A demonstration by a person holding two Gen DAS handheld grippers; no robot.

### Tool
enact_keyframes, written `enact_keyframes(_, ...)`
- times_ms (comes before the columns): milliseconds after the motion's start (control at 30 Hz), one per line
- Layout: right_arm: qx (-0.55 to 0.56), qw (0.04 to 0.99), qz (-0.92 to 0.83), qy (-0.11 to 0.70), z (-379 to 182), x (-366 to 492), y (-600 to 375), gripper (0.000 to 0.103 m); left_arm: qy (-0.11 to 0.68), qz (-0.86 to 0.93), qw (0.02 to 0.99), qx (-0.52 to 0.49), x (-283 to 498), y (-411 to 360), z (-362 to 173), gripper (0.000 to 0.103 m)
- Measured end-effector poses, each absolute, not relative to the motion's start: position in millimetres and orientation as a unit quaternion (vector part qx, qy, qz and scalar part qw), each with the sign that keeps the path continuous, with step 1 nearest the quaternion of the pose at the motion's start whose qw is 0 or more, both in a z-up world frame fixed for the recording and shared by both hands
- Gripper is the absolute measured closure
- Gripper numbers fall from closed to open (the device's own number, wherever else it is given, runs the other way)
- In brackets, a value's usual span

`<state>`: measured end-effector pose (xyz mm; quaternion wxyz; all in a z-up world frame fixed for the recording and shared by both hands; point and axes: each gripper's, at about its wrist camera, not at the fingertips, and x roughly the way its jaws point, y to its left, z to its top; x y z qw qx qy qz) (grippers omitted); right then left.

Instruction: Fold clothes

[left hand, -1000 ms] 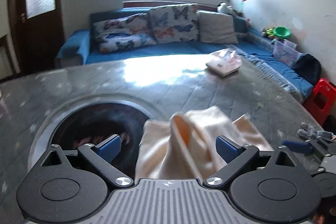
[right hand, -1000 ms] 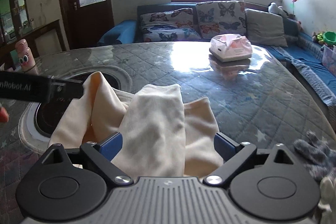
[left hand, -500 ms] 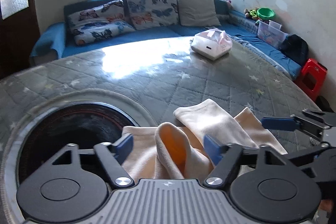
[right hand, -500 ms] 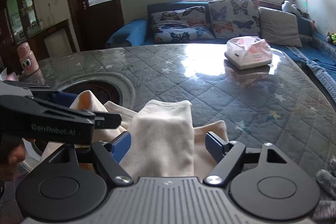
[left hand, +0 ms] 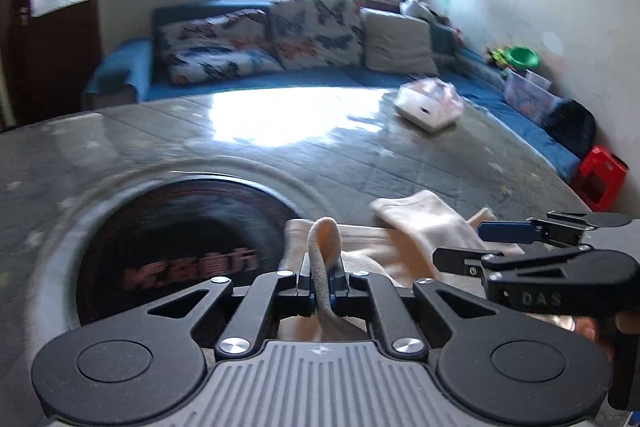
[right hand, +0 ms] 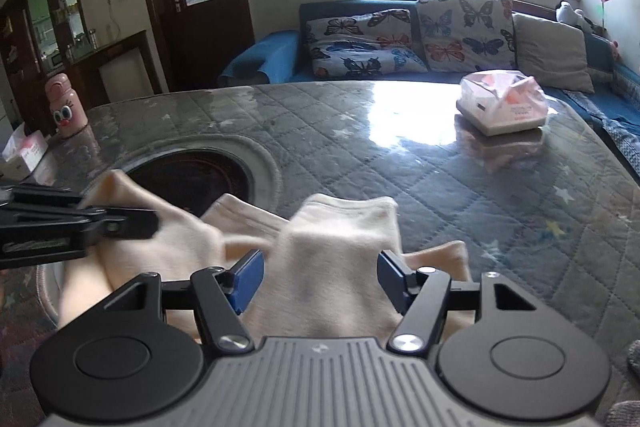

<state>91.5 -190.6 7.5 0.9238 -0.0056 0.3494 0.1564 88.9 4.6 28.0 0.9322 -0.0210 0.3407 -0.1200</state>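
Note:
A cream garment (right hand: 336,251) lies bunched on the quilted grey table (right hand: 440,179) beside a round dark inset. In the left wrist view my left gripper (left hand: 322,281) is shut on a raised fold of the cream garment (left hand: 416,227). My right gripper (right hand: 320,273) is open, its blue pads on either side of a raised fold, apart from it. The right gripper also shows at the right of the left wrist view (left hand: 516,239). The left gripper shows at the left of the right wrist view (right hand: 120,221).
A white tissue box (right hand: 500,107) stands at the far right of the table. The round dark inset (left hand: 176,243) is left of the garment. A pink bottle (right hand: 66,107) stands at the far left edge. A blue sofa (right hand: 400,39) with cushions lies behind the table.
My left gripper has closed on a fold of the garment. My right gripper has narrowed around the other fold but stays open.

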Motion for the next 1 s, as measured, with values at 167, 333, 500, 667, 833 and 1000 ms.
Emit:
enact_keyframes(167,-0.031,0.919,0.161,0.36,-2,96,-170,0.046,0.338,-0.079,0.937,-0.036,53,36,31,0.096)
enact_keyframes(333,-0.087,0.924,0.135,0.347,-7,90,-159,0.068,0.355,-0.041,0.933,-0.043,24,62,19,0.096)
enact_keyframes(500,-0.072,0.929,0.123,0.341,0,83,-173,0.091,0.363,-0.011,0.93,-0.061,3,85,10,0.096)
enact_keyframes(667,-0.067,0.935,0.107,0.332,6,75,-183,0.099,0.368,0.007,0.927,-0.07,-15,102,4,0.097)
enact_keyframes(833,-0.053,0.935,0.114,0.331,14,69,-186,0.1,0.37,0.029,0.925,-0.082,-33,120,0,0.097)
enact_keyframes(1000,-0.053,0.93,0.152,0.331,14,64,-161,0.093,0.371,0.044,0.923,-0.087,-52,129,0,0.097)
